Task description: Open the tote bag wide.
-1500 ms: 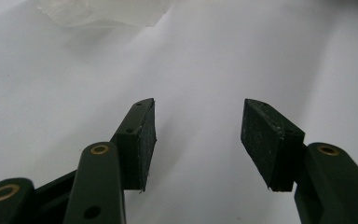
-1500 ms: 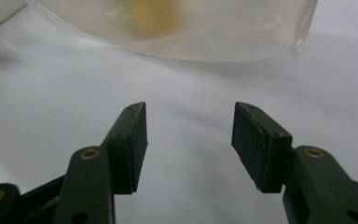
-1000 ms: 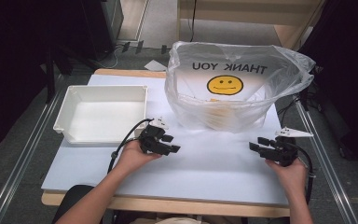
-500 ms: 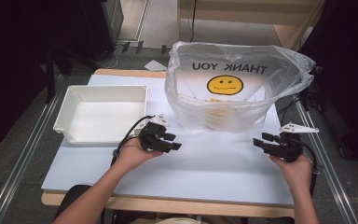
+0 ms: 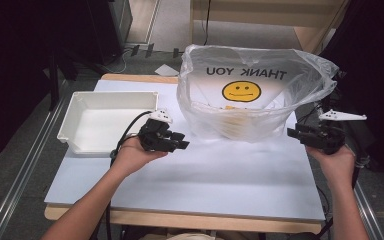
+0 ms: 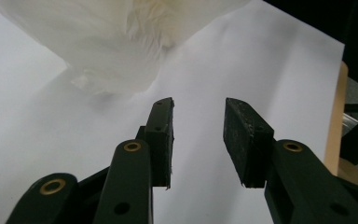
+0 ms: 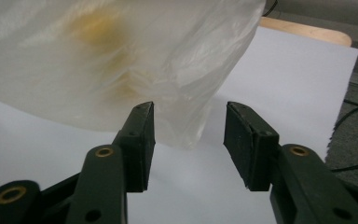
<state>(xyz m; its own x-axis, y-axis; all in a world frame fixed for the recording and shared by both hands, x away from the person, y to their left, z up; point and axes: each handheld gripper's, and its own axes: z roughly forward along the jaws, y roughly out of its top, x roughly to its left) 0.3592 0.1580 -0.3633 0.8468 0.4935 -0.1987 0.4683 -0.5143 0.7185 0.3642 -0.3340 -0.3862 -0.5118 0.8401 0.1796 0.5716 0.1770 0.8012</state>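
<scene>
A clear plastic bag (image 5: 250, 95) printed with a yellow smiley and mirrored "THANK YOU" stands open at the back middle of the white table (image 5: 220, 175). Something pale and yellowish lies inside it, blurred. My left gripper (image 5: 182, 144) is open just left of the bag's base, with the bag (image 6: 116, 42) ahead of the gripper (image 6: 198, 135), which holds nothing. My right gripper (image 5: 292, 133) is open at the bag's right side. A corner of the bag (image 7: 135, 60) hangs close in front of this gripper (image 7: 189, 135), not pinched.
An empty white bin (image 5: 107, 120) sits at the table's back left, beside my left hand. The table's wooden edge (image 5: 180, 220) runs along the front. Dark floor, cables and metal rails flank both sides.
My right gripper has moved right and slightly up, from the table's front right toward the bag's right side. The left gripper has barely moved.
</scene>
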